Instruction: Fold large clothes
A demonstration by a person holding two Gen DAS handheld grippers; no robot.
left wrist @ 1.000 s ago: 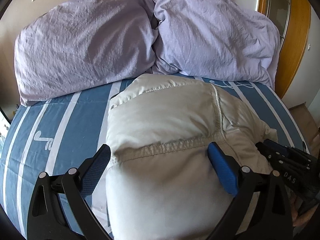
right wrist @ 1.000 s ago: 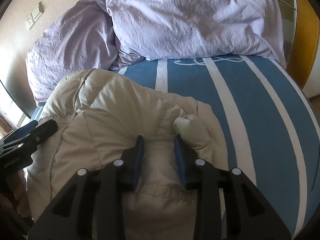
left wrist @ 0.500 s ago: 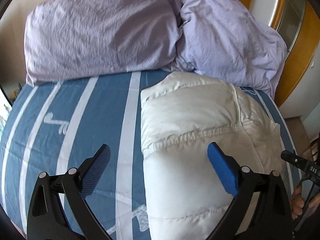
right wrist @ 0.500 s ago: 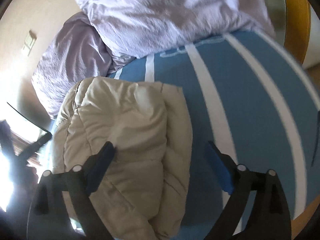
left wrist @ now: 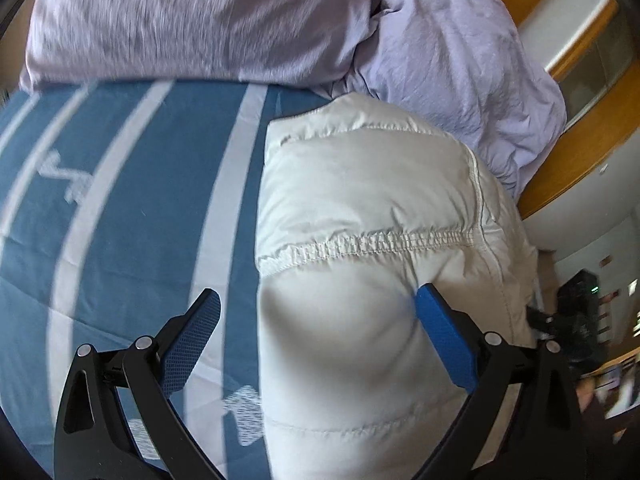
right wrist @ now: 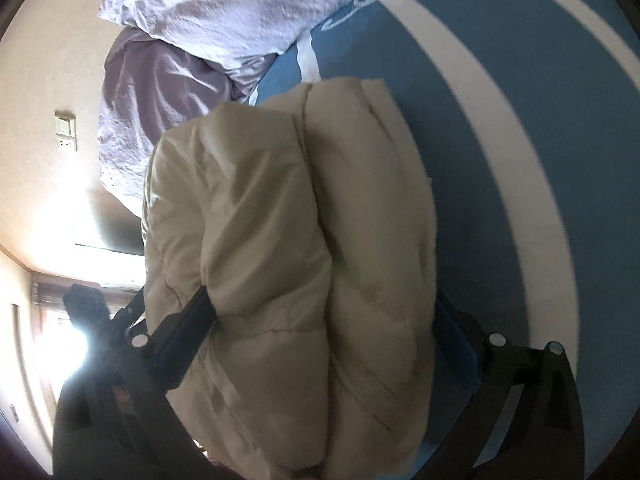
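On the blue bedsheet (left wrist: 132, 184) with its broad white stripes, two lilac pillows (left wrist: 192, 20) lean together at the head of the bed, and the folded cream puffer jacket (left wrist: 360, 248) lies just in front of them as a thick, rounded bundle. In the left wrist view it looks bright white, with a gathered elastic seam running across its top and a stitched vertical seam down its right side; in the right wrist view it reads beige, stacked in soft quilted layers, one fold lapped over another. The left gripper (left wrist: 316, 320) is held low over the near end of the bundle with its jaws spread wide: the right blue pad presses into the padded fabric, the left pad hangs over the sheet, clear of the jacket. The right gripper (right wrist: 324, 320) is rolled sideways, its view steeply tilted, jaws also wide apart and straddling the bundle, both fingers against the padding's sides without pinching it
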